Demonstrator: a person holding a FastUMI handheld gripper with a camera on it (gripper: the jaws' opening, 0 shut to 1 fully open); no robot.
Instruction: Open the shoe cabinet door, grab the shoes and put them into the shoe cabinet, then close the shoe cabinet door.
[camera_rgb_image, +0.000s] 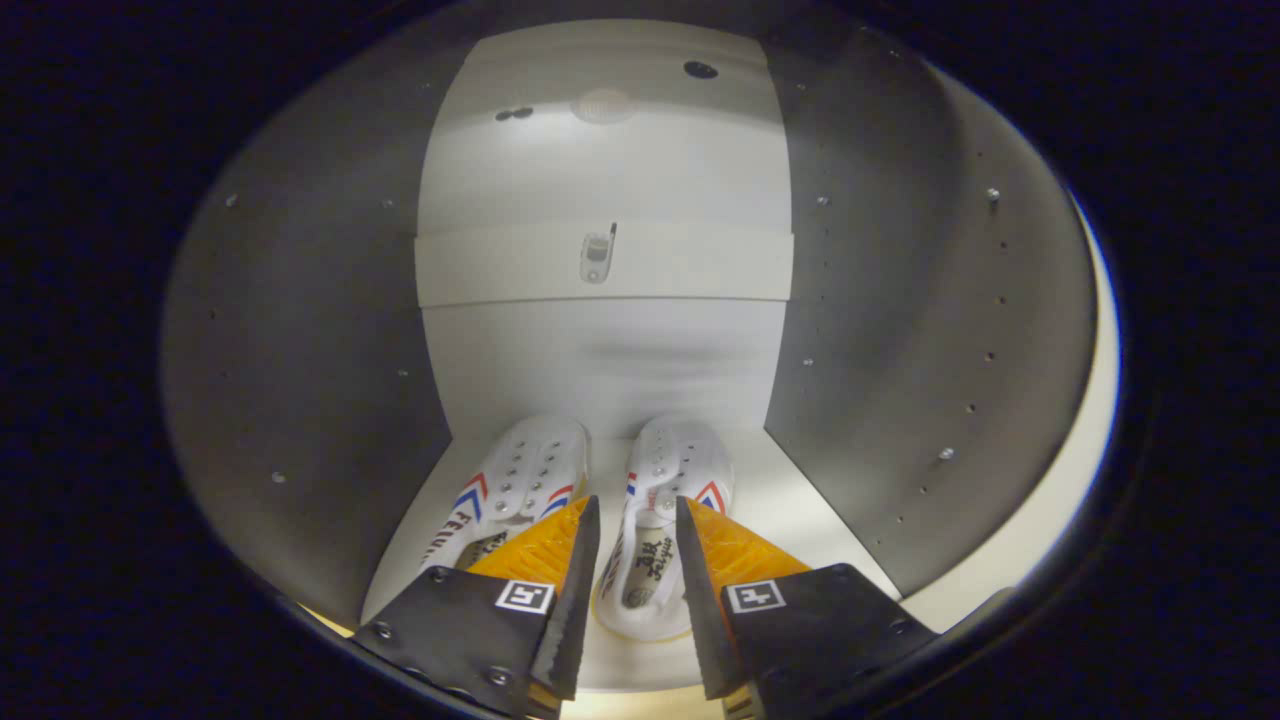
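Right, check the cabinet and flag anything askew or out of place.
Nothing stands out. Both shoes sit side by side, toes toward the back wall, on the cabinet floor: the left shoe angles slightly outward, the right shoe lies between the open fingers of the gripper, apparently not touched by them. The shelf above looks level.

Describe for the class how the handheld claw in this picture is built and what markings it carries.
The claw has two wedge-shaped fingers that taper forward to narrow tips, their inner faces rough and grippy. Each finger widens at the back into a flat plate fastened with small screws. Each plate bears a square black-and-white marker tag. No cables or sleeve are visible.
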